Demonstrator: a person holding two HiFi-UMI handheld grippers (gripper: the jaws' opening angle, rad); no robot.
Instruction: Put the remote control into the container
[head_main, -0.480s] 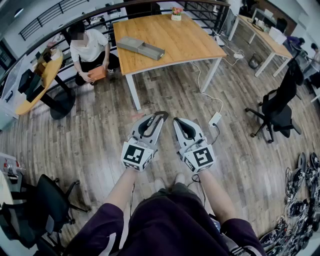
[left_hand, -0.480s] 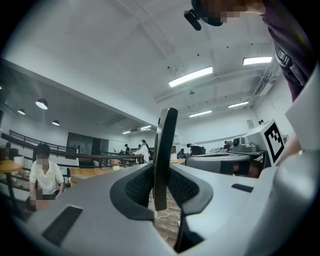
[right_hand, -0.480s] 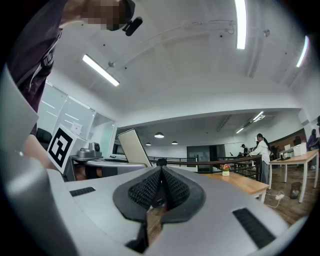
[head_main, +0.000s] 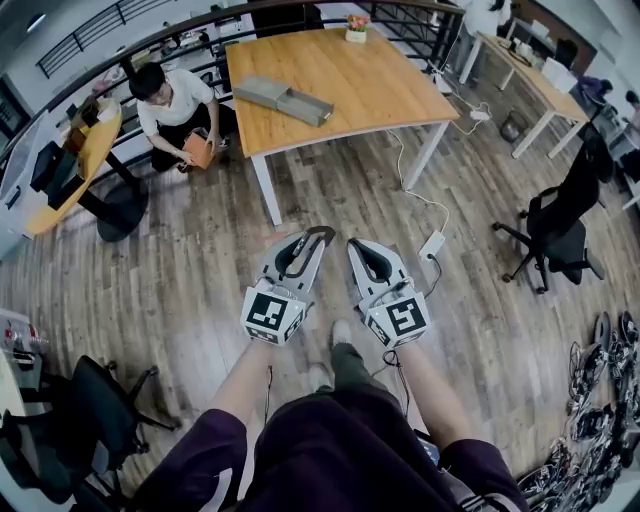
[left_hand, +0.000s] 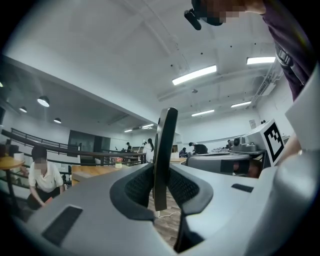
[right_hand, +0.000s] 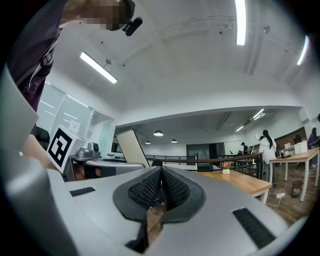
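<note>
Head view: left fingers (head_main: 278, 262) clamp remote control (head_main: 312, 238); right fingers (head_main: 372, 262) together, empty; open floor (head_main: 330, 200) before table (head_main: 350, 128) edge.

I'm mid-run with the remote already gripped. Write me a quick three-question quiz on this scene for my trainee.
1. True or false: the right claw holds the remote control.
2. Where does the grey container lie? A) on the wooden table B) under that table C) between the right claw's jaws
3. Fill in: the right claw's jaws are ____, with nothing between them.
Key: 1 false, the left claw is shut on it; 2 A; 3 together.
</note>
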